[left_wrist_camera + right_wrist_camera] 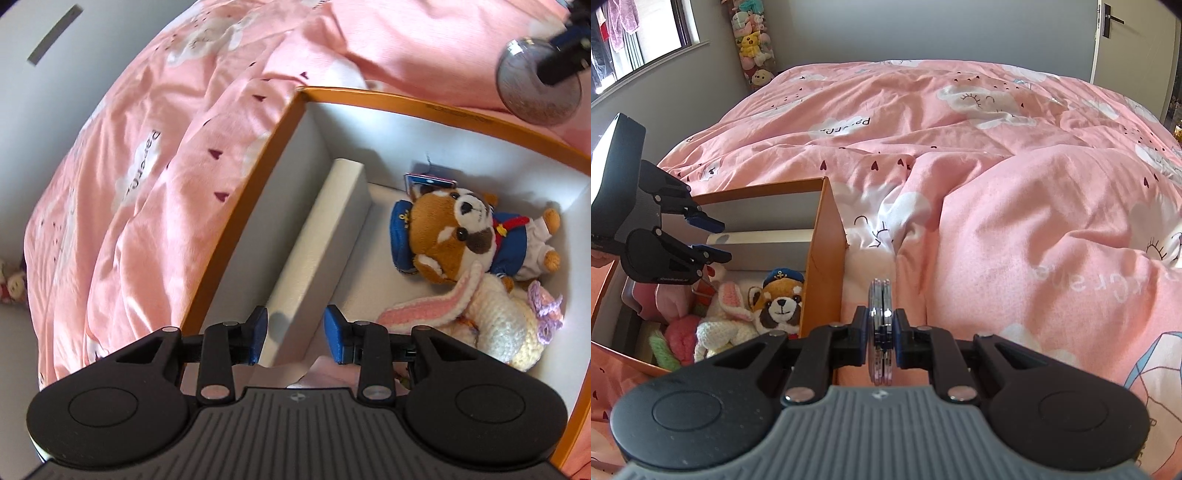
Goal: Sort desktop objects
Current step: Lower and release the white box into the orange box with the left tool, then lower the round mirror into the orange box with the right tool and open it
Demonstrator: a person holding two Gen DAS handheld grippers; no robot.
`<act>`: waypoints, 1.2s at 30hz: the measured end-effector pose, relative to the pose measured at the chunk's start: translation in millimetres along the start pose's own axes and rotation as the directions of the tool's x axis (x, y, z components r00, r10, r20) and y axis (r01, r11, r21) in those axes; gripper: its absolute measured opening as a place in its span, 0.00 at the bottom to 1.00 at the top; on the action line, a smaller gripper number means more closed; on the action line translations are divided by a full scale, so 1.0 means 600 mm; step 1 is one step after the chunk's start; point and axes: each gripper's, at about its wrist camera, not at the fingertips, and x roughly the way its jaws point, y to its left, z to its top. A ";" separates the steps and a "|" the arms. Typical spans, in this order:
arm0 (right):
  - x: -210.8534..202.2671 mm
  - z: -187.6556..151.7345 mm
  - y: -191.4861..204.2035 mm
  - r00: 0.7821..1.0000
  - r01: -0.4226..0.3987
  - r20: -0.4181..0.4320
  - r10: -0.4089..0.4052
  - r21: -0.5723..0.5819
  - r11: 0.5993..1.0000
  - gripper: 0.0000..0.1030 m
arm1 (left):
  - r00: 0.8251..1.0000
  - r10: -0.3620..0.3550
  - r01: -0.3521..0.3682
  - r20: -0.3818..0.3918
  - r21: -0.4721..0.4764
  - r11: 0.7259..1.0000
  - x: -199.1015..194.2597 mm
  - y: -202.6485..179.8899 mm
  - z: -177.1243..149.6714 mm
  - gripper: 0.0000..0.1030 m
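Observation:
My left gripper (pixel 295 328) hangs open and empty over an orange box (pixel 258 177) with white inside walls. In the box lie a red panda plush in a blue sailor suit (pixel 454 236) and a cream crochet bunny with pink ears (pixel 498 325), both to the right of the fingers. The right wrist view shows the left gripper (pixel 720 240) above the box (pixel 820 258), the panda (pixel 779 306) and the bunny (pixel 720 325). My right gripper (pixel 882 332) is shut on a round silver compact (pixel 881 299), held edge-on just right of the box. The compact (pixel 524 96) also shows in the left wrist view.
The box rests on a bed with a rumpled pink duvet (pixel 997 184). A white ledge (pixel 317 240) runs along the box's left wall. Pink and green plush pieces (pixel 679 336) fill its near end. Hanging plush toys (pixel 753 40), a window and a door (pixel 1126 40) are beyond.

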 end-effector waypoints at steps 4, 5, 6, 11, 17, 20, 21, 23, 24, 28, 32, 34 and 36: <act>0.002 0.001 0.001 1.000 -0.003 0.000 0.003 0.000 1.000 0.15 | 0.997 -0.044 0.038 -0.063 -0.086 0.996 0.013 0.024 -0.002 0.39; 0.003 0.000 0.002 1.000 -0.004 -0.001 0.004 0.000 1.000 0.15 | 0.997 -0.043 0.037 -0.068 -0.094 0.995 0.015 0.027 -0.001 0.38; 0.004 0.000 0.003 1.000 -0.005 -0.002 0.005 0.000 1.000 0.15 | 0.997 -0.039 0.031 -0.073 -0.104 0.994 0.016 0.029 0.001 0.35; 0.005 -0.001 0.005 1.000 -0.004 -0.003 0.004 0.000 1.000 0.15 | 0.996 -0.078 0.068 -0.054 -0.160 0.985 0.013 0.039 0.009 0.28; -0.004 0.004 0.008 1.000 -0.012 0.025 0.012 0.005 1.000 0.15 | 0.997 -0.067 0.061 -0.035 -0.146 0.987 0.012 0.020 0.020 0.28; -0.016 0.008 0.014 0.998 -0.026 0.052 0.026 -0.003 1.000 0.15 | 0.997 -0.074 0.069 -0.026 -0.158 0.985 0.006 0.024 0.015 0.28; -0.021 0.011 0.017 0.997 -0.032 0.064 0.032 -0.007 0.999 0.15 | 0.997 -0.078 0.073 -0.019 -0.166 0.983 0.003 0.026 0.013 0.28; -0.030 0.017 0.024 0.994 -0.048 0.094 0.049 -0.015 0.999 0.15 | 0.997 -0.072 0.073 0.010 -0.185 0.980 -0.006 0.034 0.005 0.28; -0.034 0.021 0.029 0.992 -0.057 0.109 0.059 -0.020 0.998 0.15 | 0.997 -0.064 0.069 0.030 -0.198 0.978 -0.015 0.038 0.001 0.28; -0.037 0.040 0.060 0.982 -0.117 0.145 0.124 -0.056 0.992 0.15 | 0.994 -0.038 0.065 0.099 -0.287 0.956 -0.058 0.047 -0.016 0.28; -0.014 0.050 0.107 0.972 -0.183 0.127 0.199 -0.132 0.974 0.15 | 0.990 -0.004 0.054 0.140 -0.356 0.933 -0.104 0.045 -0.041 0.28; 0.001 0.050 0.134 0.969 -0.196 0.110 0.220 -0.199 0.960 0.15 | 0.989 -0.001 0.056 0.148 -0.368 0.928 -0.119 0.042 -0.054 0.28; 0.018 0.047 0.162 0.969 -0.192 0.093 0.227 -0.286 0.939 0.15 | 0.989 0.000 0.052 0.145 -0.354 0.934 -0.140 0.039 -0.073 0.28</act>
